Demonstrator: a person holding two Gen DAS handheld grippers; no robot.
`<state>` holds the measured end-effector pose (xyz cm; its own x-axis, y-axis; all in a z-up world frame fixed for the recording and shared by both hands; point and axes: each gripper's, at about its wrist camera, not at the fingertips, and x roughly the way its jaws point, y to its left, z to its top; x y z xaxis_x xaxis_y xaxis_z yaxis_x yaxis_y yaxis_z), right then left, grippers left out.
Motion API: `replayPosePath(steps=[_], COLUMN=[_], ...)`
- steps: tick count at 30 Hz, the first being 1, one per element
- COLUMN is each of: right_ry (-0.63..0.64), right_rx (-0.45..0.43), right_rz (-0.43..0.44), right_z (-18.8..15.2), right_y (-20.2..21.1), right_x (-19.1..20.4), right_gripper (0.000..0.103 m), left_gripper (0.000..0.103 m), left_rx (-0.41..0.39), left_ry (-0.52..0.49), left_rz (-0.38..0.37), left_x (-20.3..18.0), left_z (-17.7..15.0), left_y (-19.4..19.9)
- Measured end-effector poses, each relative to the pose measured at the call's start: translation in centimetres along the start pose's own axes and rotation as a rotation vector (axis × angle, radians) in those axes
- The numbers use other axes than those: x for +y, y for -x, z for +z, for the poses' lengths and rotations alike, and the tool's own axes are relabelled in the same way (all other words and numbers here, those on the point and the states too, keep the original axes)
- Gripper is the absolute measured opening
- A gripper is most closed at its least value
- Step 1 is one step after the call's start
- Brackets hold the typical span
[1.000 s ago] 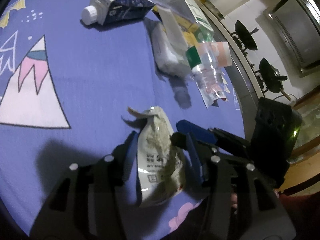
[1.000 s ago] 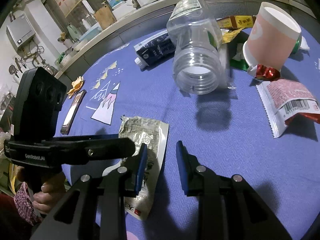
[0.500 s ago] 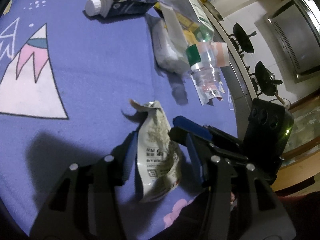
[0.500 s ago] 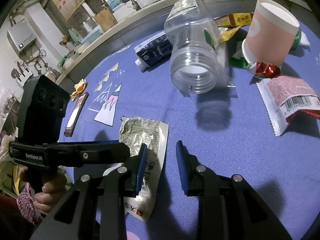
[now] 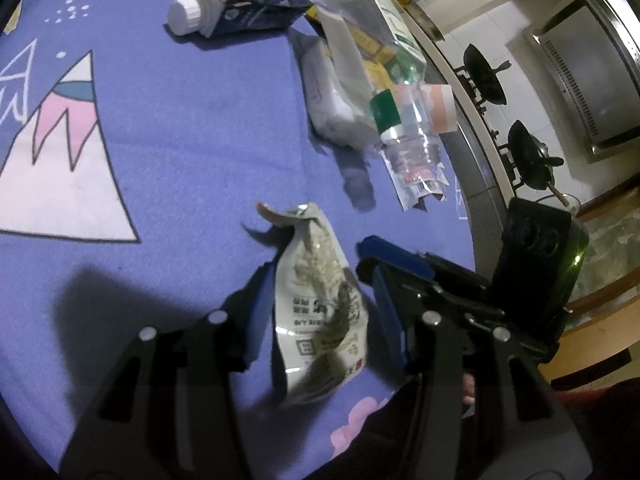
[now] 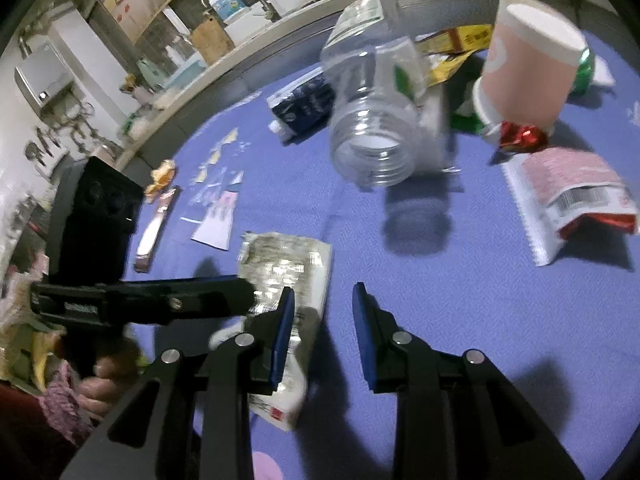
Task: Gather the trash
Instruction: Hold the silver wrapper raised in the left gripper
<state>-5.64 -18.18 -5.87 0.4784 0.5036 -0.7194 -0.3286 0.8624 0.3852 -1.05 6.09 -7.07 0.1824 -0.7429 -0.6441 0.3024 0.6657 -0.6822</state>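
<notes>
You had the crumpled wrapper (image 5: 320,304) low in the frame, between your left gripper (image 5: 320,312) and its spread, not yet closed fingers, long axis along them, while your right gripper (image 6: 322,332) hung open and empty just beside it

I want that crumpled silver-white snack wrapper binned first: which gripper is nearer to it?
Left. The left gripper straddles the crumpled silver-white snack wrapper, jaws open; the right gripper hangs open just beside it.
</notes>
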Motion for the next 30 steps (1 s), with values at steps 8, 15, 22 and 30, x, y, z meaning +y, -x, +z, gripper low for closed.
replayPosePath(steps=[8,15,22,30], right_ry=[0.162,0.177,0.182,0.200], right_rx=[0.003,0.001,-0.001,0.004], right_rz=[-0.179,-0.168,-0.161,-0.147], right_z=[-0.6,-0.8,-0.9,-1.0], right_y=[-0.4,-0.6,-0.7,-1.0], right_x=[2.1,2.3,2.6,3.1], right_gripper=[0.027,0.027,0.027,0.027], left_gripper=[0.050,0.052,0.052,0.050], left_rx=[-0.003,-0.032,-0.043,0.041], left_ry=[0.028,0.055,0.059,0.064], left_rz=[-0.020,-0.077,-0.250,-0.170], left_x=[0.4,1.0,1.0,0.6], left_z=[-0.1,-0.1,-0.2,-0.9], left_y=[0.2,1.2,2.1,-1.0])
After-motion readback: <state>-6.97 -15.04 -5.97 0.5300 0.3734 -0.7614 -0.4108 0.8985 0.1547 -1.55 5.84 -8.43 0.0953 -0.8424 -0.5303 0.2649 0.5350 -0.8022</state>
